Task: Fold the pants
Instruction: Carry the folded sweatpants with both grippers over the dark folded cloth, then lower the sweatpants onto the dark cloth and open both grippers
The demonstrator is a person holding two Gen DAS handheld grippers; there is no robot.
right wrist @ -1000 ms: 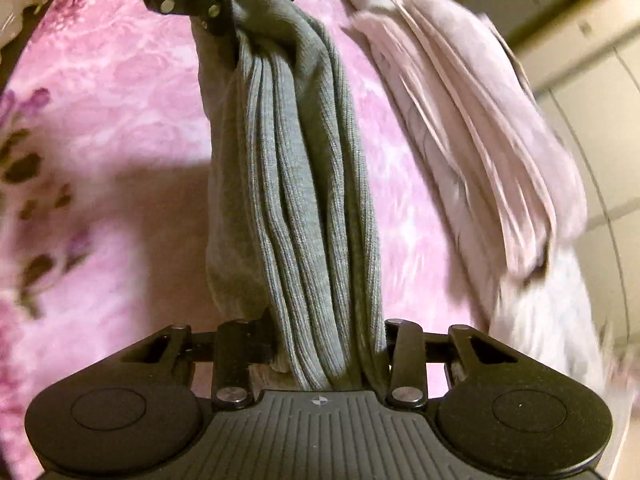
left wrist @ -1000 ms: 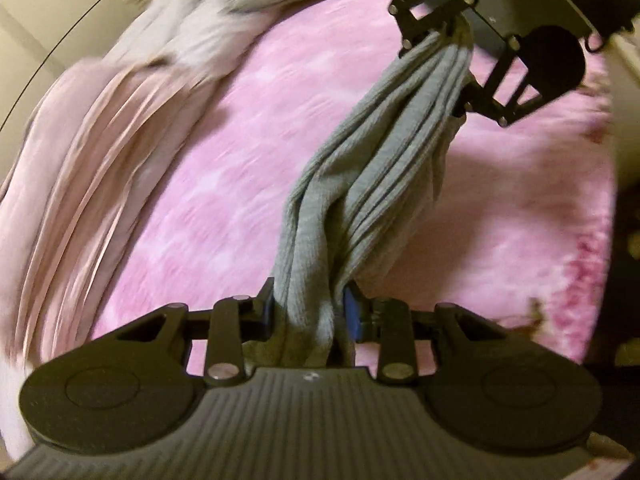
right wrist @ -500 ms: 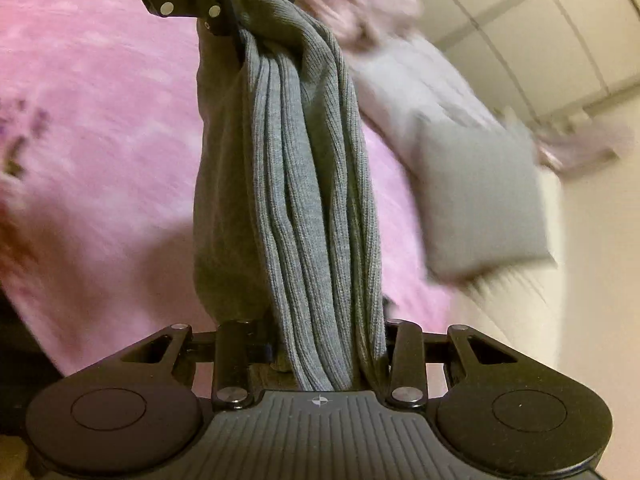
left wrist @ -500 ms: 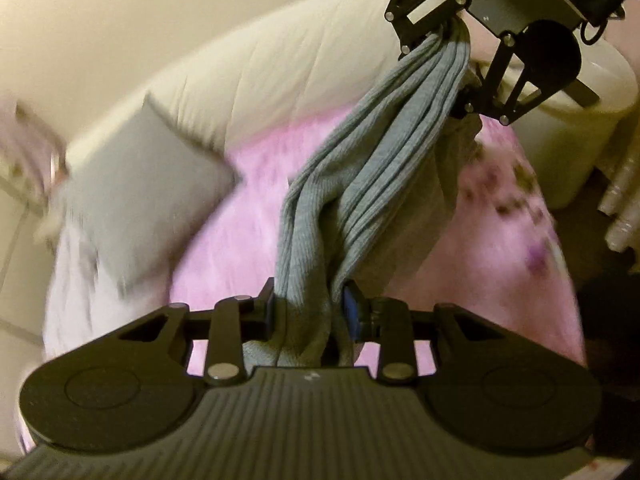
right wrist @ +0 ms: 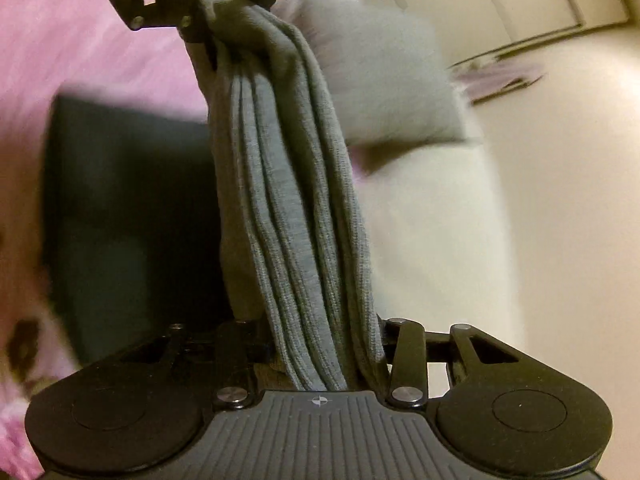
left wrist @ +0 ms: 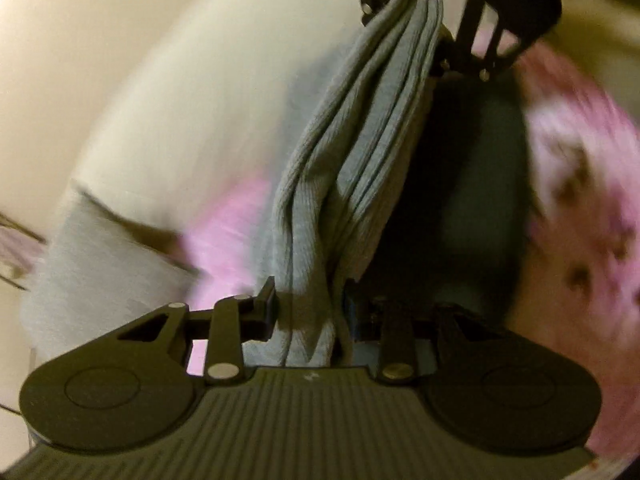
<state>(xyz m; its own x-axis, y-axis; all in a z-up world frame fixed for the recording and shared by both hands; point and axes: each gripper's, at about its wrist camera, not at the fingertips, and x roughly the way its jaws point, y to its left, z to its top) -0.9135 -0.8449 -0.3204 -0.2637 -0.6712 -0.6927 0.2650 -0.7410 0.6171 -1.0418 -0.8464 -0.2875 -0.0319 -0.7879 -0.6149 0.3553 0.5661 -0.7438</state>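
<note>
Pants [left wrist: 352,168]: grey ribbed knit, gathered into a thick rope of folds, slung in the air between the two grippers, touching no surface in either view. Long axis: straight from one set of jaws to the other, so each gripper sits at an opposite end, neither one nearer the middle.

Left gripper [left wrist: 310,312]: clamped on one end of the bundle, cloth bunched between the pads.

Right gripper [right wrist: 320,344]: jaws opening, other end of the bundle between them, fabric filling the gap and pressed against the pads on both sides.

Slack: slight sag and twist along the span, layers not aligned, edges not visible.

Below, blurred by motion: pink floral blanket [right wrist: 80,48] and a dark rectangular item [right wrist: 128,208] directly under the hanging cloth; identity of the dark item not clear. Off to one side: pale grey cushion [right wrist: 380,80] against a cream headboard or wall [left wrist: 200,80].

Judgement: cloth carried, not yet laid down; coming move likely a lowering onto a flat area with the long axis kept taut between both ends.
</note>
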